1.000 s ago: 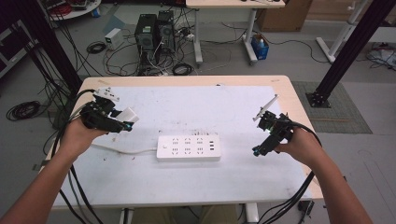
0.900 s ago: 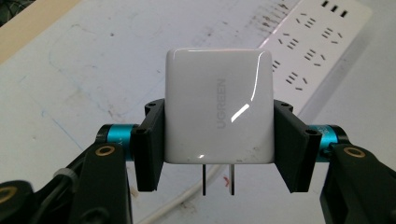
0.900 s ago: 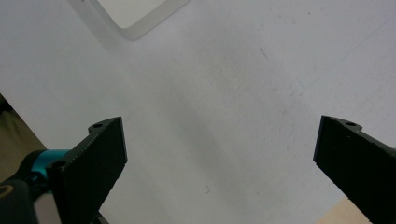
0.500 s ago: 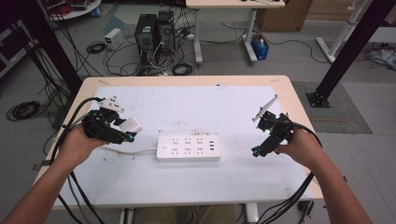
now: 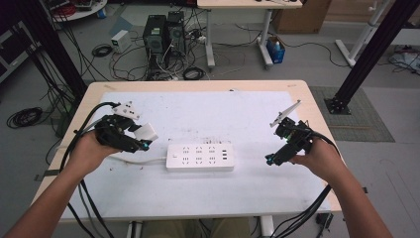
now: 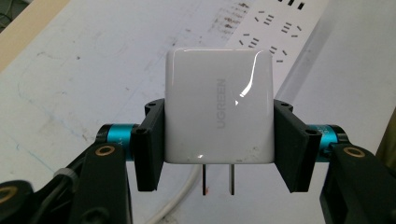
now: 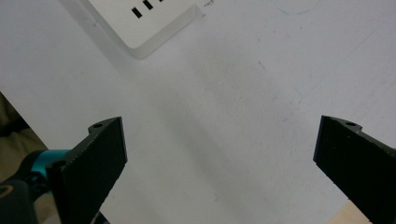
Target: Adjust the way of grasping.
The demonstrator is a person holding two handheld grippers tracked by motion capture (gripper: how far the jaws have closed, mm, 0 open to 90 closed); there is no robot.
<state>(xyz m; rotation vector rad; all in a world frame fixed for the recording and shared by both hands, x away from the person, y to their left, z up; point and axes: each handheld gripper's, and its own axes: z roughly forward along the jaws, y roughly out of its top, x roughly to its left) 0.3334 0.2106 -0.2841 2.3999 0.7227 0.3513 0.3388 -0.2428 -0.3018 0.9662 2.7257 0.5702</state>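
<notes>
A white power strip [image 5: 200,157] lies flat in the middle of the white table mat, its cord running off to the left. My left gripper [image 5: 144,139] is shut on a white UGREEN charger [image 6: 218,112], which it holds above the table just left of the strip. The charger's two prongs [image 6: 217,179] point down toward the camera, and the strip [image 6: 276,28] lies beyond it. To the right of the strip, my right gripper [image 5: 271,159] hangs open above the mat with nothing between its jaws. The strip's USB end [image 7: 150,22] shows at the top of the right gripper view.
The strip's white cord [image 5: 133,159] runs under my left gripper. Black cables trail from both grippers off the table's front. The table's wooden edge [image 5: 317,119] lies close behind the right hand. Computers and cables sit on the floor beyond the table.
My left gripper has carried the charger to the right and nearer, closer to the power strip. The right gripper has stayed where it was, open.
</notes>
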